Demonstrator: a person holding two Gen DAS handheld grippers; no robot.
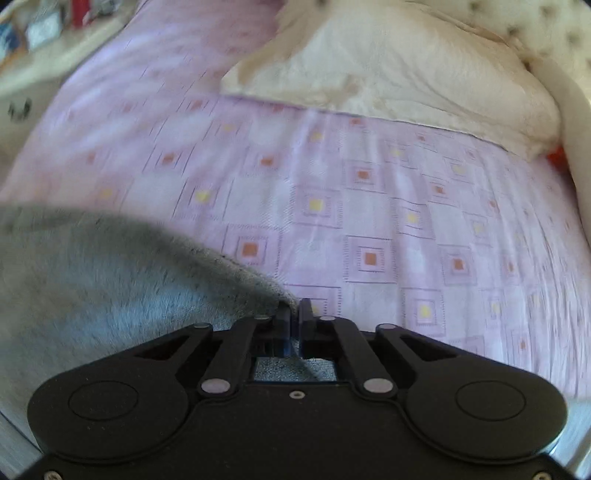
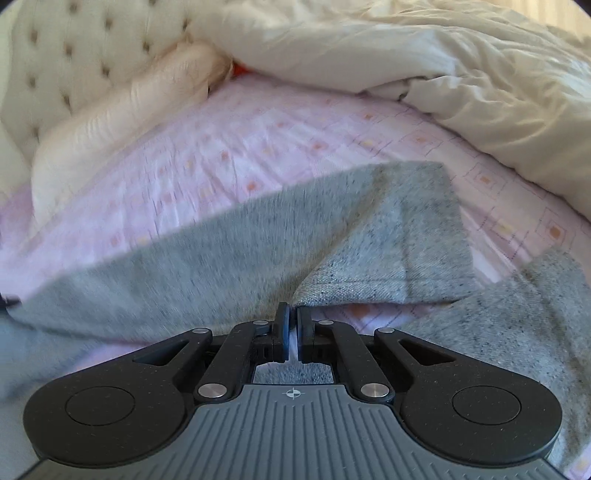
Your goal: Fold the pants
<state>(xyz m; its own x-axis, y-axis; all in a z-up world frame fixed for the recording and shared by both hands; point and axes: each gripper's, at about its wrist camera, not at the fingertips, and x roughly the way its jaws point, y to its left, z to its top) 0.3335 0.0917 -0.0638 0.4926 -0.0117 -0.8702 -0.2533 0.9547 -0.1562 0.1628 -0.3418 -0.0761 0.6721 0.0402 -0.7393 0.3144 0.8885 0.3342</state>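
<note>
Pinching the grey pants (image 1: pixel 110 280) with the left gripper (image 1: pixel 294 314), we see its two black fingers pressed together on the edge of the cloth, which comes to a point right at the tips. In the left wrist view the pants fill the lower left part and lie on the bed (image 1: pixel 369 206), which has a pink sheet with small orange and yellow squares. A cream pillow (image 1: pixel 399 74) lies at the far end of the bed, touching the tufted headboard (image 1: pixel 561 33). Something small and orange-red (image 1: pixel 556 155) shows between the pillow and the bed's right edge; we cannot tell what it is. Beyond the far left corner of the bed there is a shelf with some items (image 1: pixel 48 26), too blurred to name.

In the right wrist view the right gripper (image 2: pixel 290 314) is also closed, and its tips hold a fold of the pants (image 2: pixel 258 251) just where a hemmed edge meets them. The grey cloth spreads over the near part of the bed (image 2: pixel 229 147), from the left edge across to the right, and one rectangular part with a stitched hem lies flat ahead of the fingers. Another grey part lies at the near right corner. A crumpled cream duvet (image 2: pixel 443 66) is heaped at the far right side of the bed. The pillow (image 2: pixel 122 118) leans against the headboard (image 2: pixel 74 48) on the far left.
</note>
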